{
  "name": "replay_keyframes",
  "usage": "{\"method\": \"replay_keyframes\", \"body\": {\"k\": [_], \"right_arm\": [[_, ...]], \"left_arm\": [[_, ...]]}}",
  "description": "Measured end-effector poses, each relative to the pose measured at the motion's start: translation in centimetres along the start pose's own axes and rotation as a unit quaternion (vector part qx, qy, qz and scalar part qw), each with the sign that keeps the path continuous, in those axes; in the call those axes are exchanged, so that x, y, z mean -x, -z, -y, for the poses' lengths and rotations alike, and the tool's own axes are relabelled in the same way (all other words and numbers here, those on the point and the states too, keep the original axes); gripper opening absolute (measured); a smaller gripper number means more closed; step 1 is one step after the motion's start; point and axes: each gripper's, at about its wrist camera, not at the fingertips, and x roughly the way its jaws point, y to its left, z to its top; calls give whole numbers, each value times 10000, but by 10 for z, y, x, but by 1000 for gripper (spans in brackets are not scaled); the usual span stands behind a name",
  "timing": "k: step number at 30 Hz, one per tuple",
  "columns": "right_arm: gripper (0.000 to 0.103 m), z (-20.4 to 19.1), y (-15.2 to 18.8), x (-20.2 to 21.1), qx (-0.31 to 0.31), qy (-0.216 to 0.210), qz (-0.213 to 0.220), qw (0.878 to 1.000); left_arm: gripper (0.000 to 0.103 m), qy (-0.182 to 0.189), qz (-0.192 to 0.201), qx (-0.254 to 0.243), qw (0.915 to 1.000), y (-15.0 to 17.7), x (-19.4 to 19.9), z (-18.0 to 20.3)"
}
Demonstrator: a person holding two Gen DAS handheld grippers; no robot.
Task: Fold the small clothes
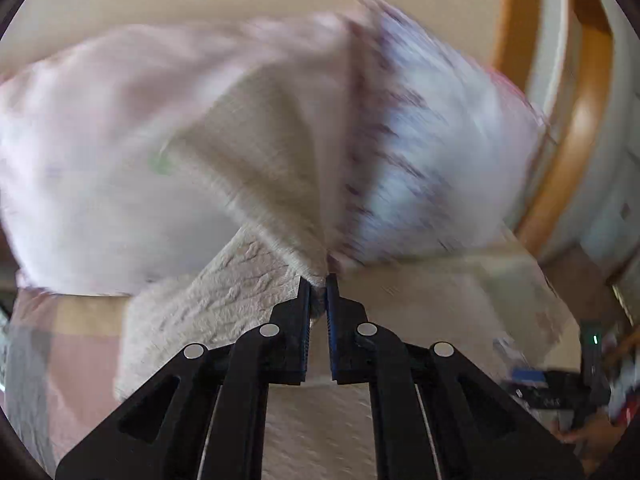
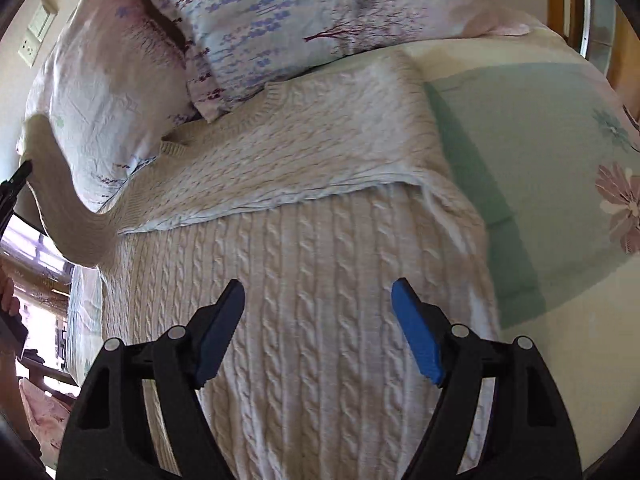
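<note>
— Right wrist view has the cable-knit sweater (image 2: 320, 280) spread on the bed (image 2: 540, 160), one side already turned over across its chest. How far along would you judge that?

— Partway. One fold looks made; the sleeve (image 2: 60, 200) at the far side is lifted off the bed, pinched in the left hand-held gripper (image 1: 319, 280), whose jaws are clenched on the ribbed knit. That sleeve is not yet laid in, and the lengthwise folds are left.

— And the right hand-held gripper (image 2: 318, 292)?

— Released, jaws wide, hovering over the sweater's lower body and grasping nothing.

— Materials?

— Thick cream yarn in raised rope-like cables, soft and floppy. Beyond it lie smooth floral pillows (image 2: 300, 32) and a pale sheet with a green band.
</note>
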Motion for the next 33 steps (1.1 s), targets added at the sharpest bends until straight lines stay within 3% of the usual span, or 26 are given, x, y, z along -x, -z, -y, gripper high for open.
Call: {"method": "replay_keyframes", "body": {"k": [1, 2, 4, 6, 8, 10, 12, 15, 16, 17, 18, 20, 22, 25, 28, 29, 31, 33], "right_arm": [[76, 9, 2, 4, -51, 18, -9, 10000], [76, 15, 3, 6, -106, 17, -28, 9999], [76, 30, 8, 15, -240, -52, -64, 9997], [76, 45, 16, 29, -326, -52, -44, 9994], [76, 61, 27, 35, -480, -91, -183, 9986], [73, 75, 40, 36, -709, -221, -430, 9963], [70, 84, 54, 37, -886, -457, -548, 9935], [62, 85, 68, 37, -995, -876, -846, 9876], [51, 84, 74, 35, -1068, -1112, -1052, 9824], [40, 82, 82, 30, -1187, -1414, -1346, 9735], [38, 80, 90, 26, -1247, -1594, -1554, 9669], [22, 75, 107, 20, -1296, -1952, -1920, 9530], [11, 71, 117, 17, -1378, -2168, -2121, 9429], [9, 67, 113, 21, -1501, -2404, -1972, 9385], [8, 64, 87, 28, -1605, -2679, -1534, 9375], [8, 62, 75, 28, -1616, -2749, -1386, 9376], [8, 57, 43, 29, -1543, -2870, -994, 9402], [7, 51, -7, 31, -1386, -2968, -404, 9440]], "left_arm": [[32, 161, -488, -304, 9982, 6, -30, 32], [37, 137, -802, -526, 9953, 15, -51, 52], [37, 14, -1263, -563, 9904, 36, -77, 66], [39, -27, -1336, -78, 9910, 57, -65, 43], [71, -364, -1237, 430, 9907, 81, -35, 2], [76, -862, -1245, 894, 9844, 108, -6, -41], [76, -1046, -1552, 1402, 9723, 138, 14, -73], [71, -592, -1966, 2252, 9524, 188, 31, -100], [63, -423, -2097, 2457, 9454, 202, 35, -102], [58, -271, -2143, 2589, 9414, 215, 39, -97], [58, -167, -2000, 2640, 9434, 224, 50, -92], [46, 254, -2051, 2860, 9357, 238, 56, -80], [44, 484, -2086, 3021, 9289, 249, 62, -66], [29, 643, -2164, 3103, 9235, 255, 60, -54], [7, 984, -2157, 3405, 9099, 250, 49, -55], [7, 1149, -2107, 3469, 9067, 243, 44, -56], [7, 1346, -1808, 3367, 9142, 213, 35, -66], [7, 1432, -1360, 3111, 9296, 167, 22, -83]]}}
